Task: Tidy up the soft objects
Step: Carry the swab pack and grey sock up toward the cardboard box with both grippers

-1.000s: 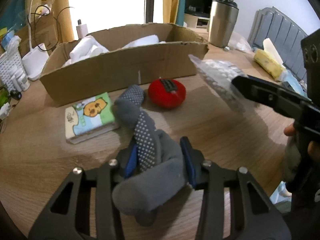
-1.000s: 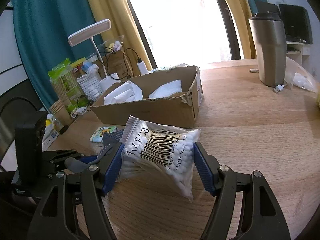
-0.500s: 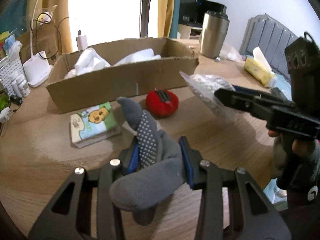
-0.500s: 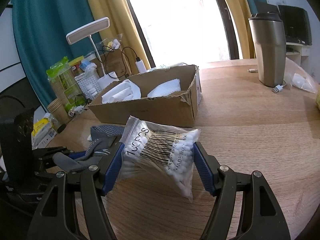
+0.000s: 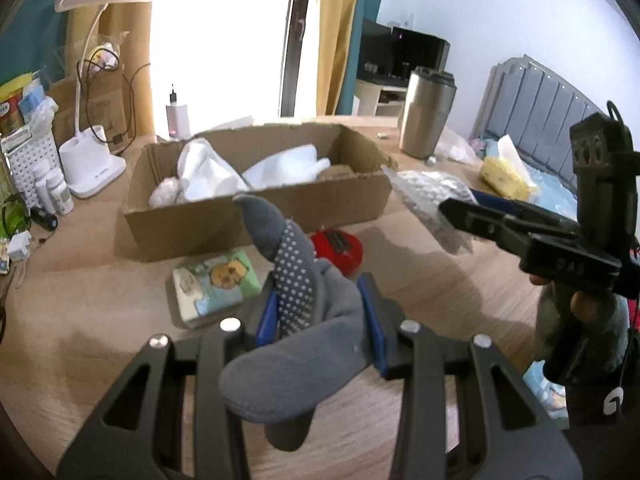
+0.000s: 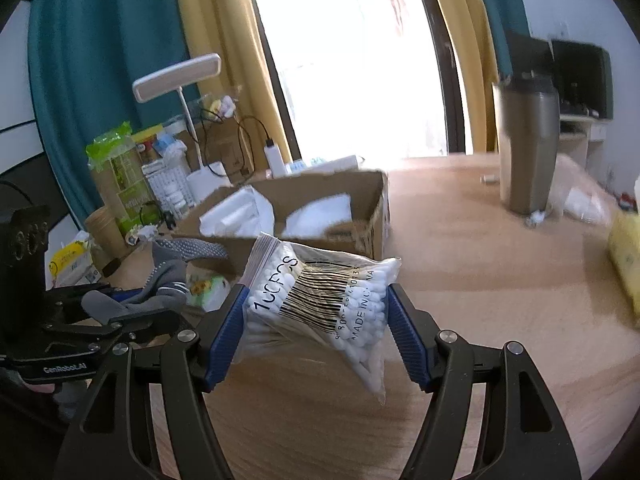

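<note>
1. Take the cardboard box as your landmark. To its left the white desk lamp stands on the wooden table, well apart from your hands.
2. Inside the box lie white soft items, bunched toward its left and middle.
3. In front of the box, just left of centre, a small tissue pack with a cartoon print lies flat on the table.
4. Your left gripper is clamped on the grey sock. The blue pads press it from both sides, its dotted sole faces you, and its free end sticks up in front of the box's near wall. The sock is off the table.
5. Just behind the sock, between it and the box, a red round soft thing sits on the table, touching neither.
6. To the right of the box your right gripper holds the clear bag of cotton swabs — squeezed between both blue pads, barcode toward the camera, clear of the table and near the box's right front corner.
7. Farther right and behind the box stands a steel tumbler, upright.
8. At the far right, well away from the box, a yellow pack lies at the table's edge — too blurred to name.
</note>
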Demonstrator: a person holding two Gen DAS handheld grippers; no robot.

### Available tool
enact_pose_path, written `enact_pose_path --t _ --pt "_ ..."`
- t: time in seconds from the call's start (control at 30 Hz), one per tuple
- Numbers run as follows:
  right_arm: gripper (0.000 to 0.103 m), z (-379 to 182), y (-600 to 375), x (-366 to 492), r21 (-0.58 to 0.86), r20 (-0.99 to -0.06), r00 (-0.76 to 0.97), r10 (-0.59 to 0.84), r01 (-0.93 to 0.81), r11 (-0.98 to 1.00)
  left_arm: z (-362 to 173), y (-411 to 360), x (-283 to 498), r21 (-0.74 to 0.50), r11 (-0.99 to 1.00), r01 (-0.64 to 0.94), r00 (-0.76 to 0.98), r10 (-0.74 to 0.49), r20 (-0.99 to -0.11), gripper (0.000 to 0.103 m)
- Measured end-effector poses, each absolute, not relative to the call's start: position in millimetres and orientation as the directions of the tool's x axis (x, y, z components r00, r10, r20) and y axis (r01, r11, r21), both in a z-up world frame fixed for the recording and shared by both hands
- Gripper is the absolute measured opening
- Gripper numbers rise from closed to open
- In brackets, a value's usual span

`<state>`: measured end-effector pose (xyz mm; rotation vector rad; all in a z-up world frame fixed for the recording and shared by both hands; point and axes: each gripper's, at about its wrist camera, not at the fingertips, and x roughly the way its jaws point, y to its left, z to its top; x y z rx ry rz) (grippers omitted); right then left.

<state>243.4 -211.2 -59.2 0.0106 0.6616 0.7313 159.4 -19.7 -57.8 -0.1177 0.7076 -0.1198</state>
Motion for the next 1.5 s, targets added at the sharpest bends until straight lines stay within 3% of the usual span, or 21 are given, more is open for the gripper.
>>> enact_pose_path --t 0.57,1.5 --pt "0.072 -21.3 -198.3 244.0 0.182 -0.501 0.595 0.628 -0.637 0.749 -9.8 -5.9 163.9 -0.126 0.987 0.095 0.838 -0.148 -0.526 0.04" --pt "0.072 -20.6 -185.5 294.3 0.167 -0.514 0.609 0.604 -0.619 0.767 -4.2 15.9 223.7 -0.186 0.972 0.142 0.851 -0.215 -0.479 0.04"
